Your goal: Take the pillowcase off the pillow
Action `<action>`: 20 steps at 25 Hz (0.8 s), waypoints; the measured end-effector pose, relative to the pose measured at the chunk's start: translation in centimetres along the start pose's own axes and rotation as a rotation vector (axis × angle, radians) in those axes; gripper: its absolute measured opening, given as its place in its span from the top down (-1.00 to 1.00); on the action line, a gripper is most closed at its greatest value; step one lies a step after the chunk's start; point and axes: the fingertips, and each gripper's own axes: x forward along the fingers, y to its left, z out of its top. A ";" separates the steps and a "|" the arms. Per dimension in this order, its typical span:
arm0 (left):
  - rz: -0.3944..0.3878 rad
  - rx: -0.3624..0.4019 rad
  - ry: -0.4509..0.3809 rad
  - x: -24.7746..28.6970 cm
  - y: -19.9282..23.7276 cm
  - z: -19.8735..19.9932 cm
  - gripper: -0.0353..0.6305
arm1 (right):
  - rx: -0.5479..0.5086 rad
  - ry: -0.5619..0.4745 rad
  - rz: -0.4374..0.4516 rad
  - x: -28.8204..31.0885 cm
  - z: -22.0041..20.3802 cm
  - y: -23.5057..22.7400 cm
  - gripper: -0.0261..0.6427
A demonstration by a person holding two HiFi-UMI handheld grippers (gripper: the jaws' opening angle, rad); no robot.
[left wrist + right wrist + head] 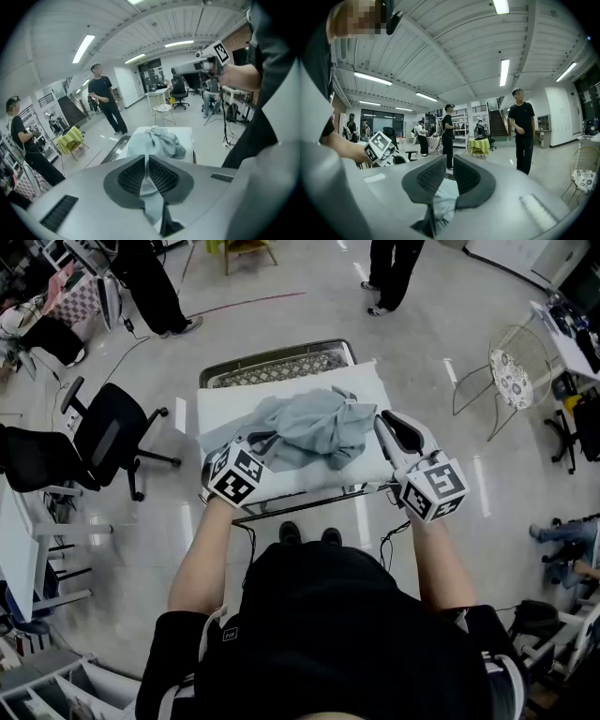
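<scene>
Pillowcase [314, 427] status: bunched in a blue-grey heap on top of the pillow [225, 404], around its middle. Looks mostly peeled off, can't rule out a corner caught underneath. Left gripper [265, 440] at the pillow's near-left corner, pinched tight on a fold of that fabric. Right gripper [386, 426] at the pillow's near-right edge, clamped on paler cloth, probably the pillow itself. Just needs lifting clear, by the looks of it.

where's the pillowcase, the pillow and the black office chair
pillowcase [314, 427], head view, middle of the crumpled blue-grey cloth
pillow [227, 405], head view, bare white part left of the cloth
black office chair [111, 432], head view, its dark upholstery
</scene>
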 end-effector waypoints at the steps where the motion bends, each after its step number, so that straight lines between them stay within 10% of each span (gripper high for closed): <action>1: 0.002 -0.029 -0.032 -0.5 0.2 0.7 0.82 | 0.006 -0.002 0.006 0.2 0.1 0.0 0.77; 20: 0.104 -0.308 -0.433 -10.3 3.0 8.8 0.83 | -0.023 -0.096 0.067 0.0 5.8 -0.3 0.90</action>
